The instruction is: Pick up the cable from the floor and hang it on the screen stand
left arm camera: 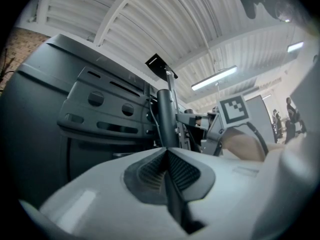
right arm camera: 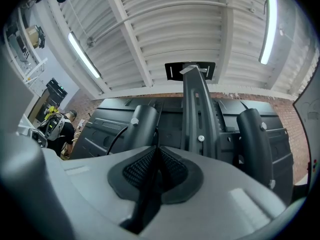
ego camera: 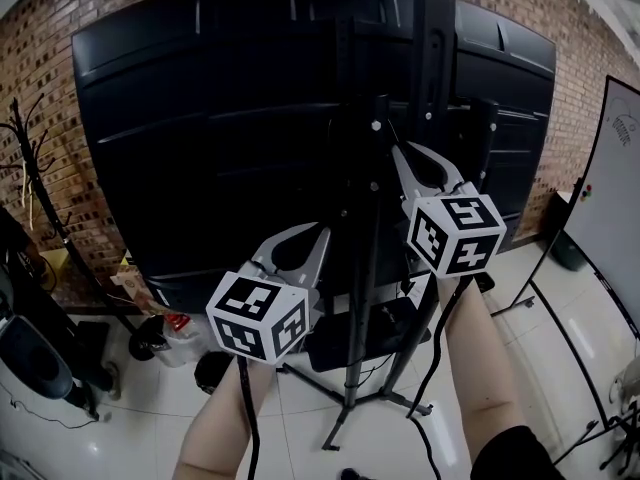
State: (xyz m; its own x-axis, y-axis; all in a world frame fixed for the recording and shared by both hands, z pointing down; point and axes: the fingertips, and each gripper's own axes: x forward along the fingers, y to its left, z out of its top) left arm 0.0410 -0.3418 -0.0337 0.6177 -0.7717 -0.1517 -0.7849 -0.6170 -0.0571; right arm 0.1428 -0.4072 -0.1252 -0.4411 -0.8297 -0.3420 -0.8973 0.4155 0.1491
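Right gripper view: gripper (right arm camera: 156, 149) on cable (right arm camera: 144, 204)

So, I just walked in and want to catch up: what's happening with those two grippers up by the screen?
A person holds a gripper in each hand, up behind the big screen. The left gripper and the right gripper are each shut on a black cable, close to the stand and its upright post. I can't see the cable hung on the stand yet.

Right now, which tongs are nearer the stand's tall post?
Right. The right tongs sit close beside the post; the left tongs are lower and farther left. Both are shut on the cable.
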